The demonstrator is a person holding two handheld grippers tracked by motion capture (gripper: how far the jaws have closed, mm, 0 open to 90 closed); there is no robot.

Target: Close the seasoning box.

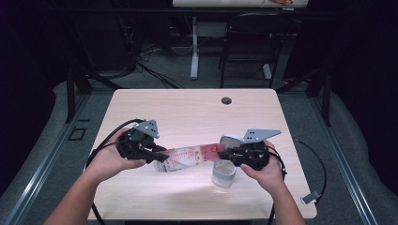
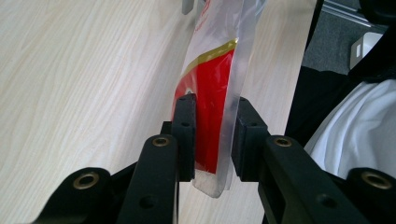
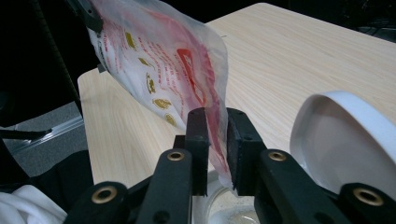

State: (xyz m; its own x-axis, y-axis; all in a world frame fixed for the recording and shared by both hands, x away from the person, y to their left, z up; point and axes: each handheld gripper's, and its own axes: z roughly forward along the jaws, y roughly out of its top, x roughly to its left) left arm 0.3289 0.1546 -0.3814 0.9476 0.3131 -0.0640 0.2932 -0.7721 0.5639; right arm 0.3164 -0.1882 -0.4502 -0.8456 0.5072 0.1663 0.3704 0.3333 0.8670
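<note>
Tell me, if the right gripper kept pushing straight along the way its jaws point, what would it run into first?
Probably the left gripper. The right gripper points along the red-and-white plastic pouch it already pinches, and the other one holds the pouch's far end. Depth is uncertain.

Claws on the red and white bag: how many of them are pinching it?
2. The left claw pinches one end of the bag; the right claw pinches the other end, above the glass jar.

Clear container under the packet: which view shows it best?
High view: the clear container stands whole on the table, below the packet near the right claw. Right gripper view catches just its rim under the jaws. Left gripper view adds nothing on it.
</note>
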